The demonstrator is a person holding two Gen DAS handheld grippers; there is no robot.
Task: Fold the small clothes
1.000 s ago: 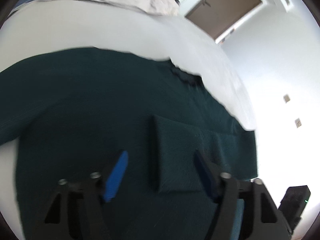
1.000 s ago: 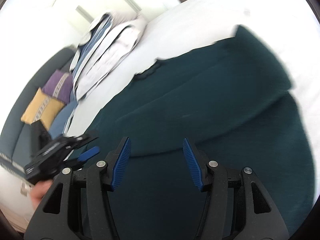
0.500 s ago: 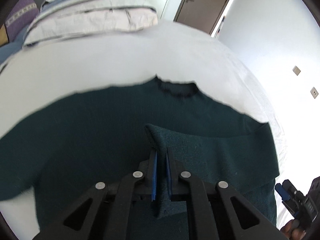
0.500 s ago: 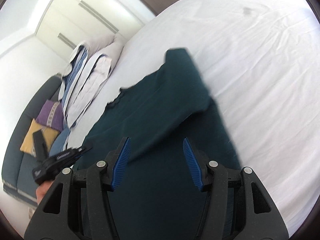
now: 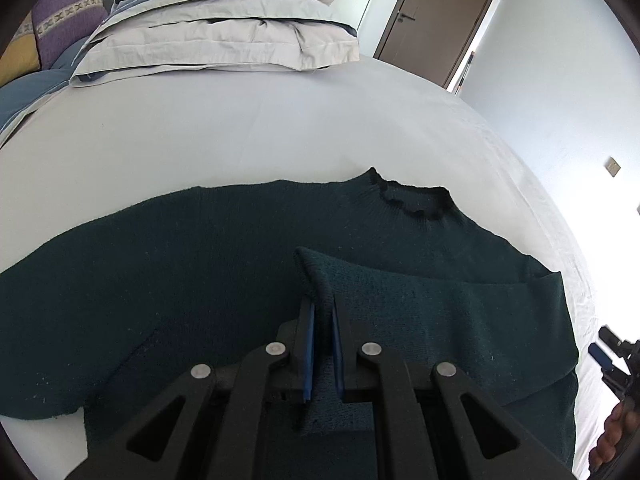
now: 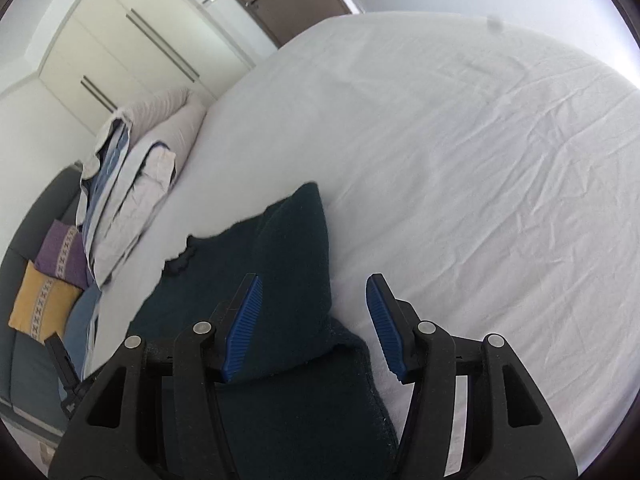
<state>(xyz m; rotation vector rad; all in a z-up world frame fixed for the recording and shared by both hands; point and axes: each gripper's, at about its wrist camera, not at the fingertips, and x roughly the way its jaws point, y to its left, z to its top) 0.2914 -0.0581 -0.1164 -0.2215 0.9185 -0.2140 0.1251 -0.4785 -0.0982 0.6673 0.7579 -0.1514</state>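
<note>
A dark green knit sweater point(image 5: 224, 256) lies flat on the white bed, neck hole point(image 5: 416, 202) away from me. Its right sleeve point(image 5: 432, 300) is folded across the body. My left gripper point(image 5: 322, 308) is shut on the cuff end of that sleeve and holds it slightly raised. My right gripper point(image 6: 314, 304) is open and empty above the sweater's right edge point(image 6: 296, 248), its right finger over bare sheet. It also shows at the far right of the left wrist view point(image 5: 612, 356).
The white bed sheet point(image 6: 460, 160) stretches to the right and beyond the sweater. Folded bedding and pillows point(image 5: 224, 28) are stacked at the head. Purple and yellow cushions point(image 6: 52, 272) lie on a sofa at the left. A brown door point(image 5: 436, 16) stands behind.
My left gripper closed on the sleeve cuff and pulled back, so more of the bed shows. My right gripper swung right toward the sweater's edge and stayed open.
</note>
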